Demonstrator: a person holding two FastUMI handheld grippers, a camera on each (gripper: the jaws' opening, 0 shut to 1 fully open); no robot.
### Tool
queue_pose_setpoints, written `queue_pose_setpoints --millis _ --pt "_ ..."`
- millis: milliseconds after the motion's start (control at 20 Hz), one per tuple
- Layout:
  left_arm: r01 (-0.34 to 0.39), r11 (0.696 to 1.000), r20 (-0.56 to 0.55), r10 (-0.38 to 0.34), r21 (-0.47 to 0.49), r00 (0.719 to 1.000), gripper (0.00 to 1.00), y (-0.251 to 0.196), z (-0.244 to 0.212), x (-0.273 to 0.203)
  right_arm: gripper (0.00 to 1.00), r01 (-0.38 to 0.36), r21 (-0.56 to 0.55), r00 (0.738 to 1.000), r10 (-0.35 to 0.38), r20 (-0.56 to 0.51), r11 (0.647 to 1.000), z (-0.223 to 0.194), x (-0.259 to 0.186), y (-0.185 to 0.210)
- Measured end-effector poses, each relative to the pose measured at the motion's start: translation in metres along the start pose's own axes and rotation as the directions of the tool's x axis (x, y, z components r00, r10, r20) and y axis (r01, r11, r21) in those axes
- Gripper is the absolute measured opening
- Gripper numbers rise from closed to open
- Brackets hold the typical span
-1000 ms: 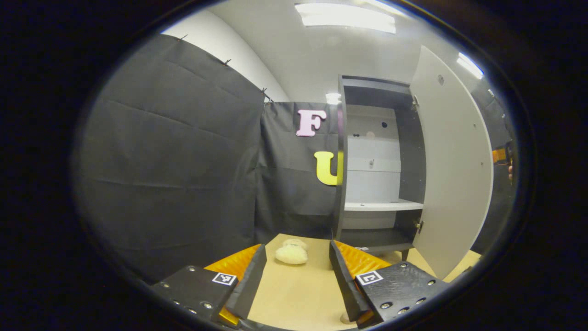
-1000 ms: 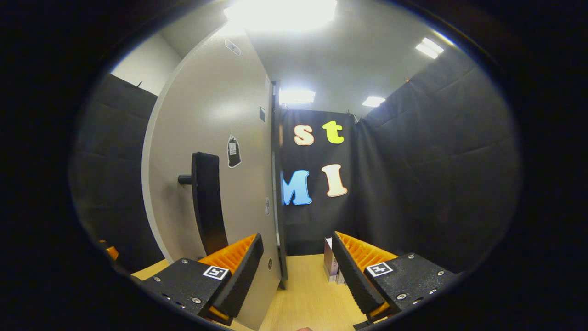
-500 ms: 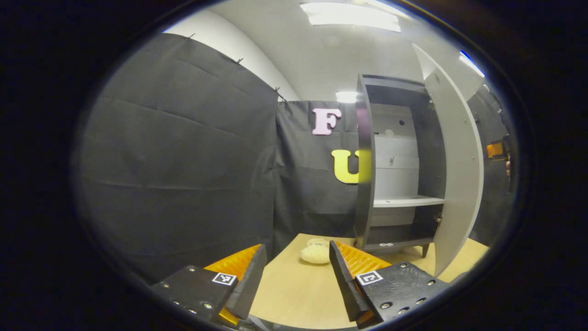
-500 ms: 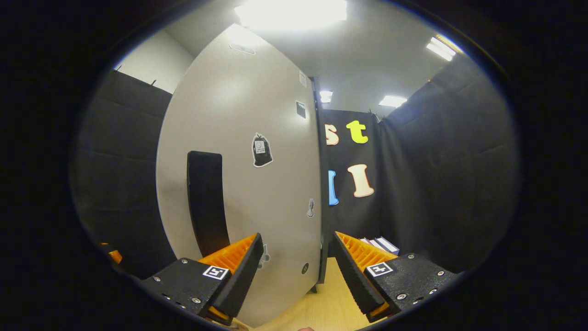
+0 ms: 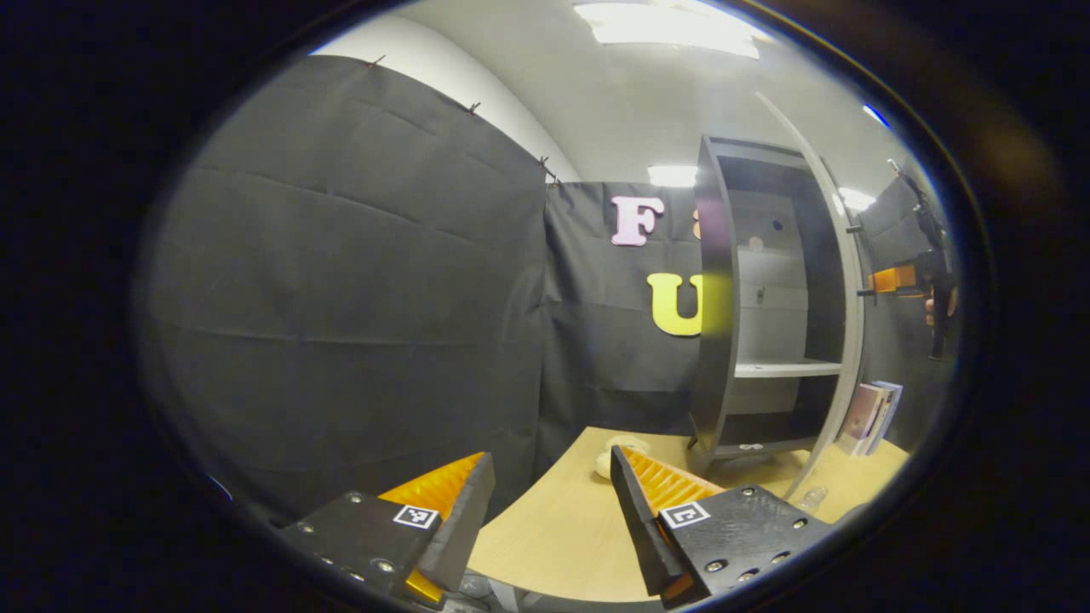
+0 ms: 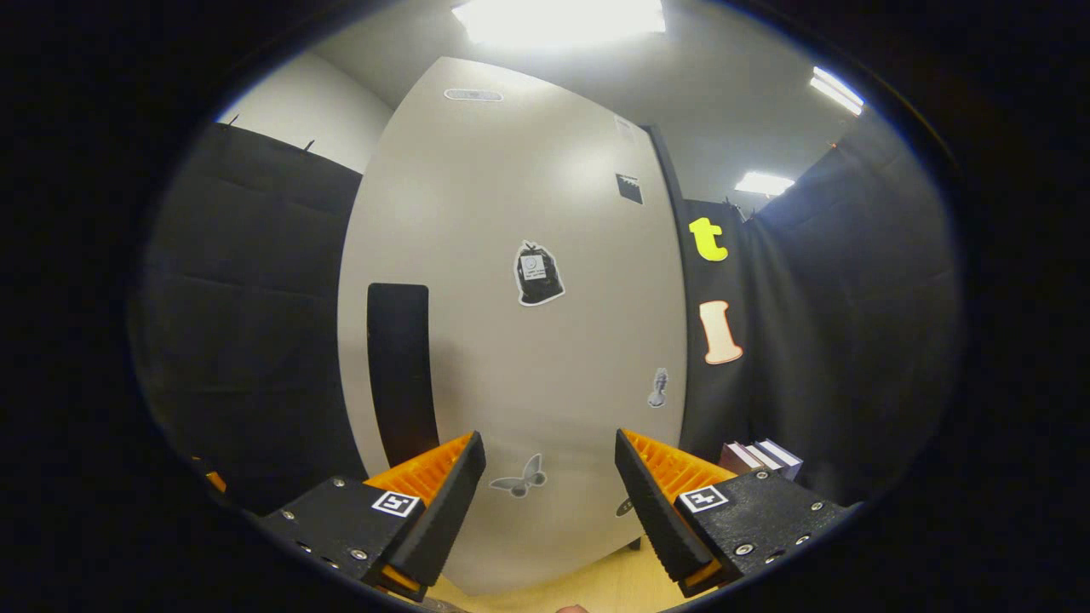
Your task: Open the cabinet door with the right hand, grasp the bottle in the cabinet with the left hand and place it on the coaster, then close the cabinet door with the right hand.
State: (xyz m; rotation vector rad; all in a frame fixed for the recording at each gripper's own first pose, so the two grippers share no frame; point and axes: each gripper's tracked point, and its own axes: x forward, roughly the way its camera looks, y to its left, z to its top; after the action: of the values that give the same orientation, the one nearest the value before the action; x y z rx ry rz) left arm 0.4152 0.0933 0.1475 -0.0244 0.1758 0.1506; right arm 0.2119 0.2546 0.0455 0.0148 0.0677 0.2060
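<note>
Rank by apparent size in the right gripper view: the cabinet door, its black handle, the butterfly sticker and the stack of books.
1. cabinet door
2. black handle
3. stack of books
4. butterfly sticker

The last two look close; the books are partly hidden, so their order is unsure.

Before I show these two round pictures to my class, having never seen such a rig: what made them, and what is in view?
A person holds a two-finger gripper in each hand, and a fisheye camera rides on each. In the left gripper view, the left gripper has its jaws apart and empty over the light wooden table, facing the dark grey cabinet, whose pale door stands ajar. A fluffy cream toy and some books lie on the table. The right gripper view looks at the door's outer face and its black handle; the right gripper is also open and empty.
</note>
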Motion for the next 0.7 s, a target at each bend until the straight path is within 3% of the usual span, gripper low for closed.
queue_pose_setpoints --millis 50,100,150,350,700 --pt "-0.002 1.000 -0.001 0.002 0.001 1.000 0.82 0.003 -0.001 0.000 0.95 -0.010 0.001 1.000 0.010 -0.004 1.000 -0.001 0.005 0.005" --pt "-0.004 1.000 -0.002 0.004 0.004 1.000 0.78 0.000 0.000 0.001 0.95 -0.017 0.000 1.000 0.017 -0.006 1.000 -0.001 0.009 0.010" --pt "-0.002 1.000 -0.005 0.002 0.008 1.000 0.82 -0.001 0.000 0.002 0.95 -0.022 -0.002 1.000 0.022 -0.012 1.000 -0.003 0.011 0.014" --pt "0.031 0.999 0.006 -0.031 0.027 1.000 0.78 -0.017 0.011 0.000 0.95 -0.035 -0.021 0.999 0.035 -0.025 0.999 -0.013 0.006 0.009" --pt "0.125 0.991 0.053 -0.127 0.047 0.990 0.82 -0.082 0.051 0.010 0.95 0.014 -0.051 1.000 -0.014 0.009 0.999 -0.006 -0.034 -0.037"
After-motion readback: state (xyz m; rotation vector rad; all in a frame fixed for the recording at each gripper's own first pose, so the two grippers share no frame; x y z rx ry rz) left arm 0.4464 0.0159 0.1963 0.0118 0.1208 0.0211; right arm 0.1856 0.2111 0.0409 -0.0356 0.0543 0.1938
